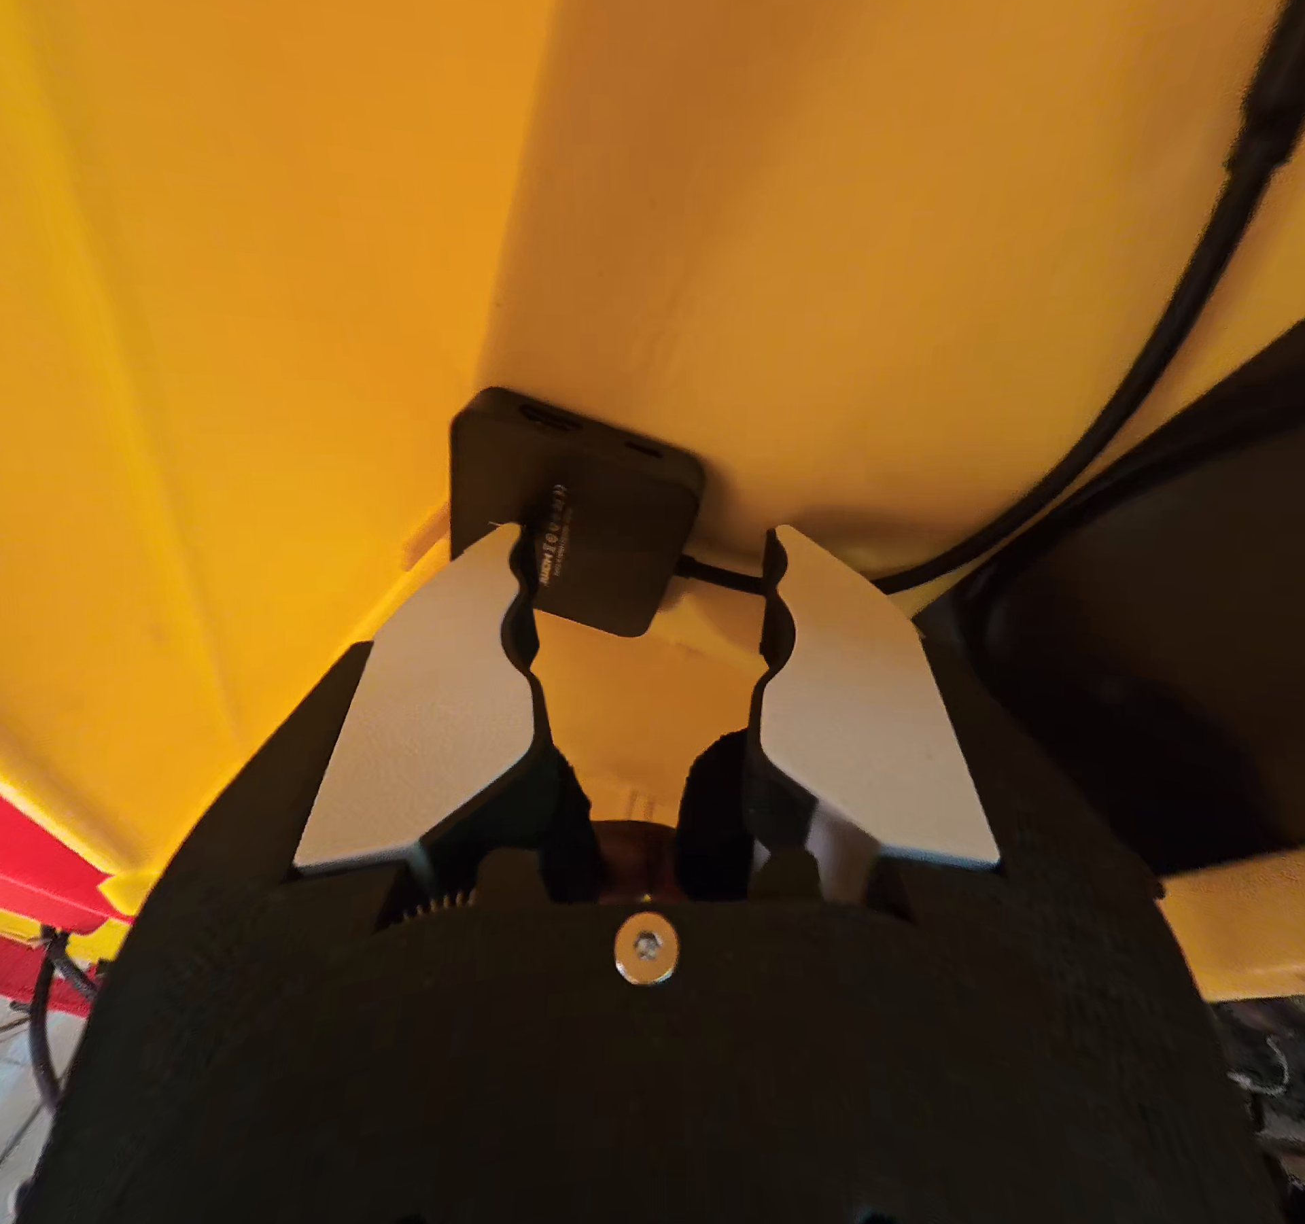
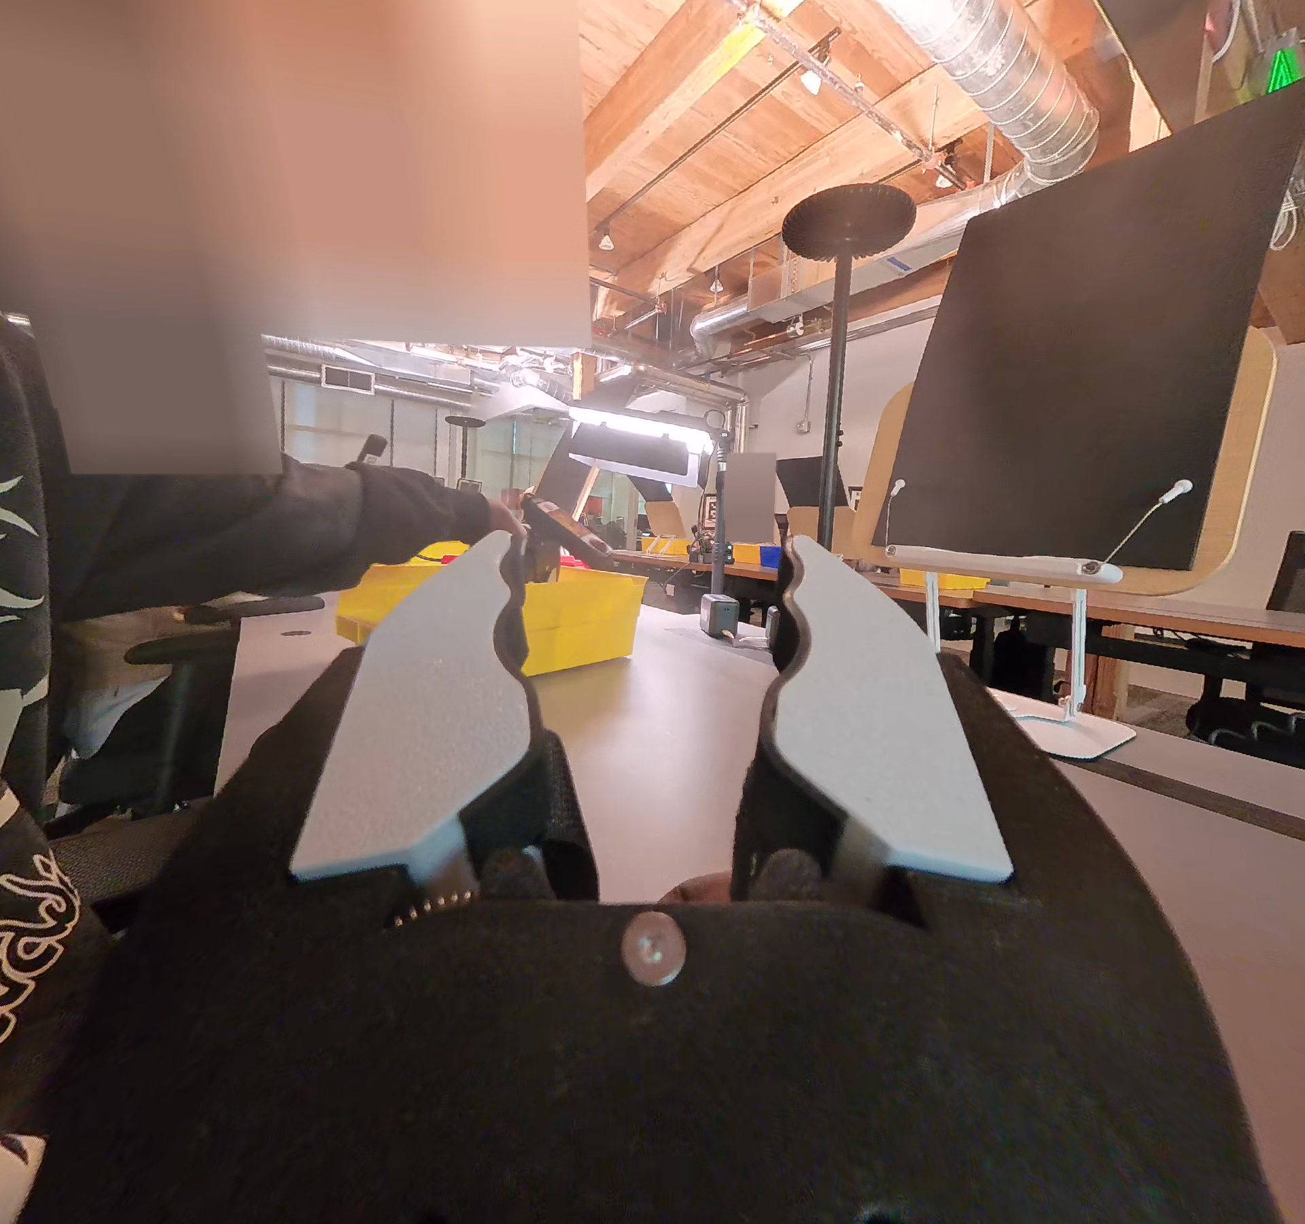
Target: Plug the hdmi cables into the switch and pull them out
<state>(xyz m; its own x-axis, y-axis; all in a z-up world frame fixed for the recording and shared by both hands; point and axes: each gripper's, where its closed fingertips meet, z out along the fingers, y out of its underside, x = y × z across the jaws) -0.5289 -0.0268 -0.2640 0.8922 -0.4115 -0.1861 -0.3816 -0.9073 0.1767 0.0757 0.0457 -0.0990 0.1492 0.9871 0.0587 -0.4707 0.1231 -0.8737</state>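
Note:
In the left wrist view, the black HDMI switch (image 1: 600,526) lies on the floor of a yellow bin (image 1: 282,272), its two far-edge ports showing empty. A thin black lead (image 1: 720,572) leaves its near right side. My left gripper (image 1: 642,540) is open; the switch's near corner sits between the fingers, close to the left fingertip (image 1: 494,554). A thick black HDMI cable (image 1: 1200,286) curves down the bin's right side. In the right wrist view, my right gripper (image 2: 650,547) is open and empty above the grey table (image 2: 671,731), pointing towards the yellow bin (image 2: 586,618).
In the right wrist view, a person's sleeved arm (image 2: 282,526) holds the left gripper (image 2: 565,533) over the bin. A black board on a white stand (image 2: 1087,371) is at the right, with a black pole (image 2: 837,378) behind. A dark object (image 1: 1130,660) fills the bin's right side.

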